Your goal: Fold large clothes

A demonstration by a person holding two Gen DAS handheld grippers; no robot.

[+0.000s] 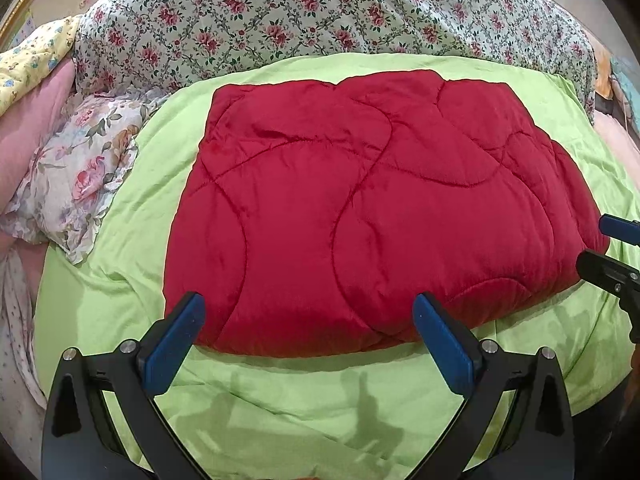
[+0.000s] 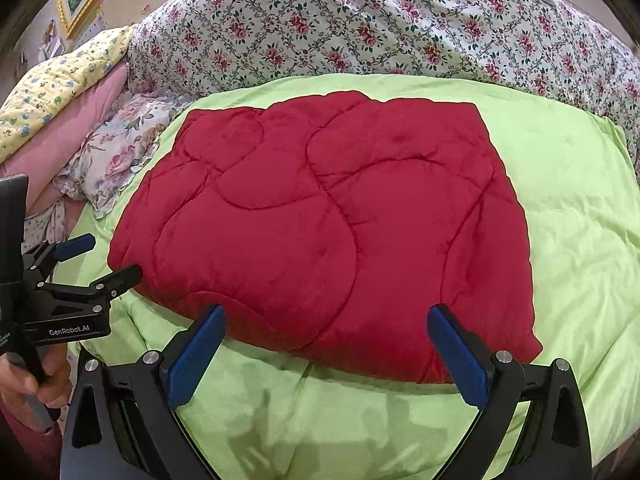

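Folding the red quilted blanket (image 1: pixel 360 208) once more, if that was the step in hand, would go best with both tools gripping its near edge at matching corners and carrying it evenly to the far edge, so the layers stayed square. It lay already folded into a thick rectangle on the green sheet (image 1: pixel 312 400), floral bedding (image 1: pixel 280 12) heaped beyond. The left gripper (image 1: pixel 308 336) and right gripper (image 2: pixel 324 344) both hovered just above that near edge, jaws spread wide, holding and touching nothing.
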